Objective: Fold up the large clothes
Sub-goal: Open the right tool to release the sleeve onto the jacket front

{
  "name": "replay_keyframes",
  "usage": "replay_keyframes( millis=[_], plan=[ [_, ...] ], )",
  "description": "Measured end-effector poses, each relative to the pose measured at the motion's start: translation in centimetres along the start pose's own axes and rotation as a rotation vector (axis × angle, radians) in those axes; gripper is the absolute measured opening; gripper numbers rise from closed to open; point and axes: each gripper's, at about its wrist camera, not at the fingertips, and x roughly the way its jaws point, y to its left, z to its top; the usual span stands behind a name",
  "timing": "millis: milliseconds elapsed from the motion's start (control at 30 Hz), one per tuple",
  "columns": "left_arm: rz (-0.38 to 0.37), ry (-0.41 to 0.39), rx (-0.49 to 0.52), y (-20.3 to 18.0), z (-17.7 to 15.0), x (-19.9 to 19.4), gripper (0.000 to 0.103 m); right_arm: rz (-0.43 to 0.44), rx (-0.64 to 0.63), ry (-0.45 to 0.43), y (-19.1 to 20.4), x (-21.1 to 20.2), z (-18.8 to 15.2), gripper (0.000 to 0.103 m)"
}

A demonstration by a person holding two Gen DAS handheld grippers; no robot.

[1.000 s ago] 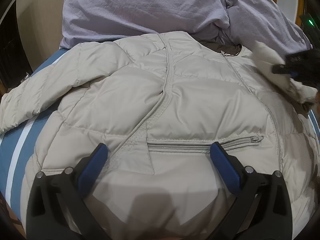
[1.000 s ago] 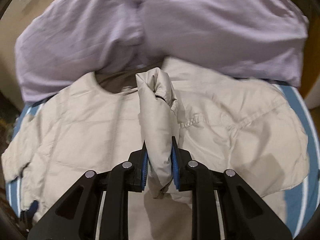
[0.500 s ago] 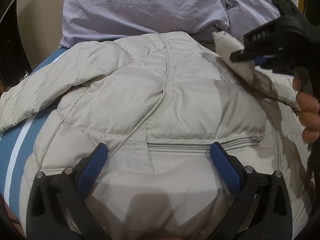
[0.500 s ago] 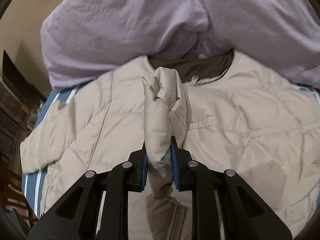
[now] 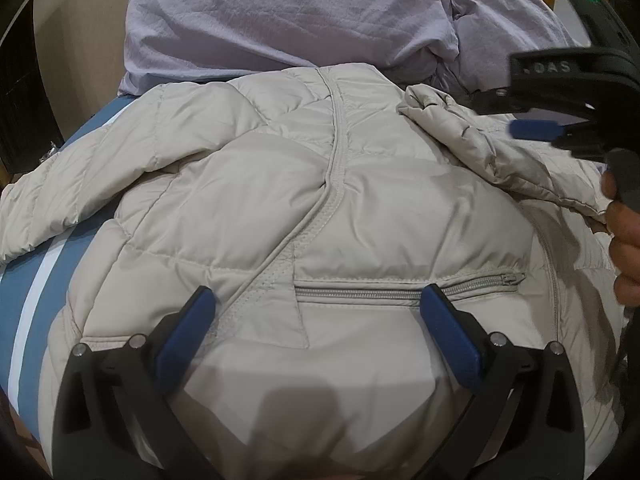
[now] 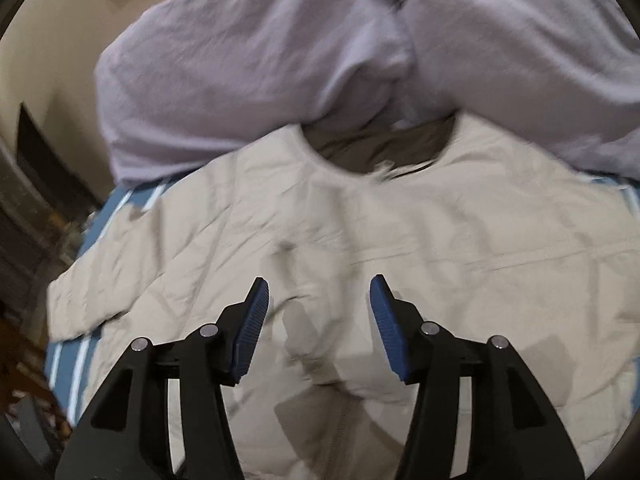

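With both tongs wide apart and holding nothing, I see the puffy beige jacket (image 5: 320, 216) spread across the middle of the striped bed (image 5: 36, 296). Its right sleeve (image 5: 476, 148) lies folded in at upper right. I should take the left sleeve (image 5: 60, 204) by its cuff and lay it flat across.

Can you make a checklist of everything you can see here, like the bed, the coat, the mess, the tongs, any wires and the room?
Surface: bed with a blue sheet with white stripes.
Job's things: beige coat lying flat, front zipped; one sleeve folded across the chest, the other sleeve spread out to the side.
Clutter: purple blanket bunched up past the collar.
Tongs: left tongs open over the pocket zip, holding nothing; right tongs open above the coat, holding nothing.
Cables: nothing seen.
Surroundings: beige wall; dark furniture at the edge, too blurry to name.
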Motion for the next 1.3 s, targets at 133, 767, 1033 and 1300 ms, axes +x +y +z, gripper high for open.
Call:
replay_keyframes(
  millis=[133, 767, 1033, 1300],
  plan=[
    [0.000, 0.000, 0.000, 0.0, 0.0, 0.0, 0.101, -0.167, 0.044, -0.046, -2.4, -0.1, 0.2, 0.066],
    [-0.001, 0.000, -0.002, 0.0, 0.0, 0.0, 0.101, -0.323, -0.073, 0.012, -0.6, 5.3, -2.2, 0.096],
    [-0.001, -0.001, -0.002, -0.1, 0.0, 0.0, 0.101, -0.315, -0.065, -0.016, -0.9, 5.6, -2.5, 0.099],
    [0.000, 0.000, -0.001, 0.0, 0.0, 0.0, 0.101, -0.296, -0.049, -0.017, -1.2, 5.9, -2.4, 0.100]
  ],
)
